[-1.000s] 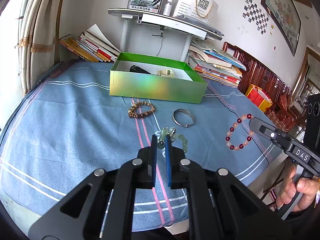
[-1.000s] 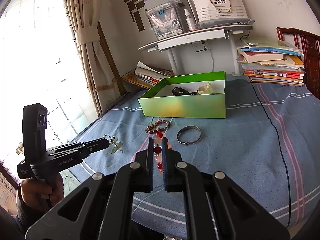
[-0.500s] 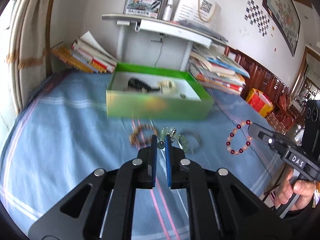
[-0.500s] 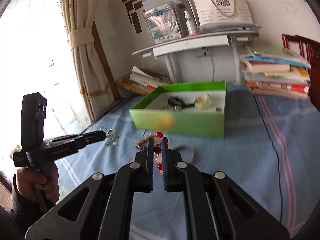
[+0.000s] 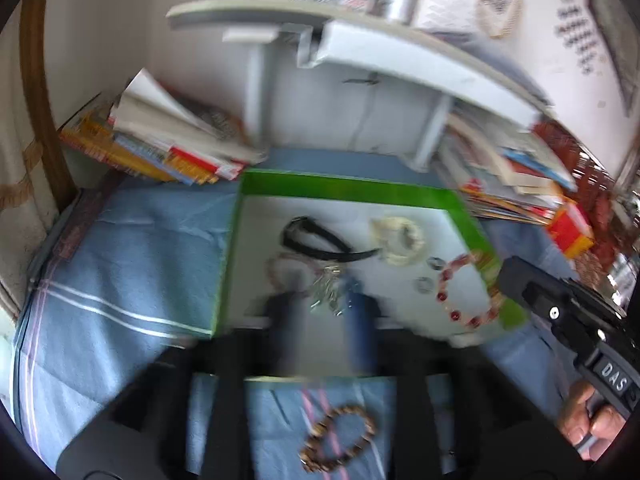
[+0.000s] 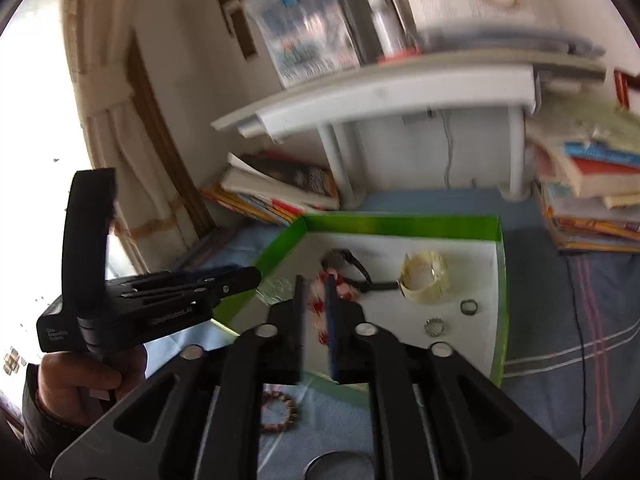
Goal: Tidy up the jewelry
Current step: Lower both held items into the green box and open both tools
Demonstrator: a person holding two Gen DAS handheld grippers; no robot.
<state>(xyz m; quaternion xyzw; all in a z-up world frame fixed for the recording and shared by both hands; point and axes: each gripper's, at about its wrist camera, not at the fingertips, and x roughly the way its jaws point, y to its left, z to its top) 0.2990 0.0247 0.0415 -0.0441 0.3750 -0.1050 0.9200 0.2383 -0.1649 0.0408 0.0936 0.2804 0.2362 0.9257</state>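
While looking down into the green box, finds open white floor along its left side and near wall. Meets hard limits behind: a white shelf stand close past the back rim, book stacks to the left and right. Leaves free blue cloth left of the box.

Finds the left gripper spread wide above the box's near wall, its jaws having just been opening. Places the jade charm bracelet between and just ahead of the fingers, touching neither, blurred, over the floor beside a black strap.

Finds the right gripper parted only a little, also just opening, at the box's right side. Places the red bead bracelet between its fingers, in a gap wider than the beads, near the right wall. Notes a cream bangle and two small rings already on the floor nearby. Spots a wooden bead bracelet and a silver bangle on the cloth outside.
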